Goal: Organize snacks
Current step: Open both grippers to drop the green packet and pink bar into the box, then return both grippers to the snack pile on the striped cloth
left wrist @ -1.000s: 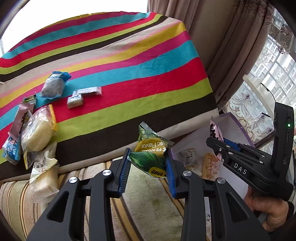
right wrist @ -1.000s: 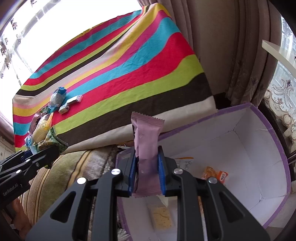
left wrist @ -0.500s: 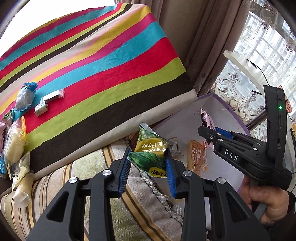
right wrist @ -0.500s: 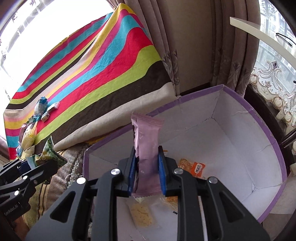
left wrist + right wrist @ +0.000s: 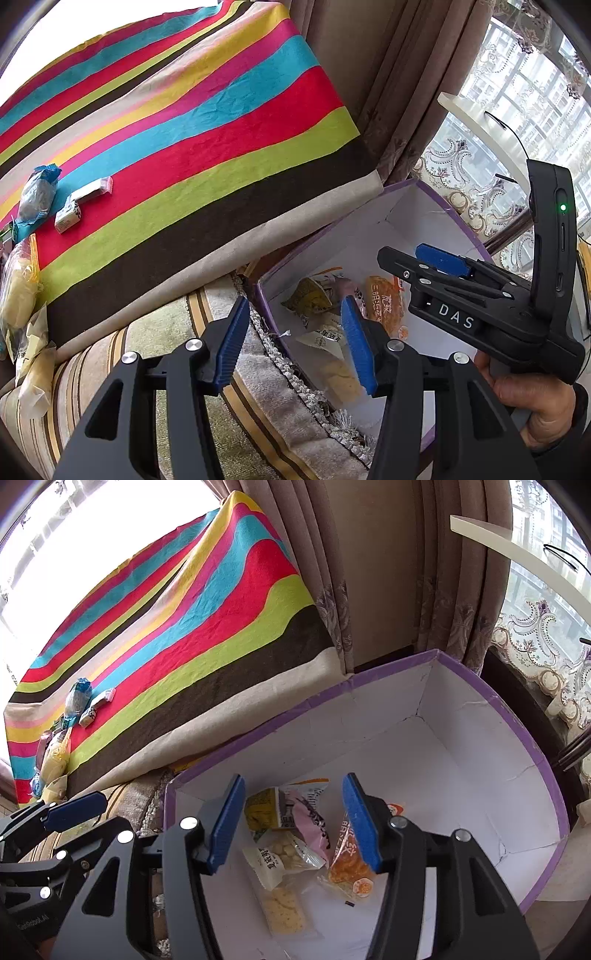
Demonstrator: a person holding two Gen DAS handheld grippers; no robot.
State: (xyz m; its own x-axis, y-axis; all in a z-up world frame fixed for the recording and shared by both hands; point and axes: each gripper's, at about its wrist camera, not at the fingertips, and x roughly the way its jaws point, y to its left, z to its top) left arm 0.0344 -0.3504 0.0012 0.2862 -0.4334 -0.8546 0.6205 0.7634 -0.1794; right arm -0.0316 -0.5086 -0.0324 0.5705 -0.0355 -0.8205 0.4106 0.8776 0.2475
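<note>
A white box with a purple rim (image 5: 498,709) stands beside the striped cloth; the left wrist view shows its inner wall (image 5: 406,221). My left gripper (image 5: 291,314) hovers over the box's near edge. Its jaws are opening with nothing between them. The green-and-yellow packet (image 5: 306,299) lies inside the box. My right gripper (image 5: 293,786) is over the box, jaws also opening and bare. Below it the pink packet (image 5: 310,823) rests among a yellow packet (image 5: 262,808), an orange packet (image 5: 351,864) and clear cracker bags (image 5: 280,853).
On the striped cloth (image 5: 207,122) lie a blue packet (image 5: 37,192), small white bars (image 5: 88,192) and pale yellow bags (image 5: 18,291). A striped cushion (image 5: 177,321) sits under my left gripper. Curtains (image 5: 369,572) hang behind the box. A hand (image 5: 532,402) holds the right gripper.
Both grippers moved from the cushion side over the box, then opened. The green packet left the left jaws and the pink packet left the right jaws; both now lie in the box.
</note>
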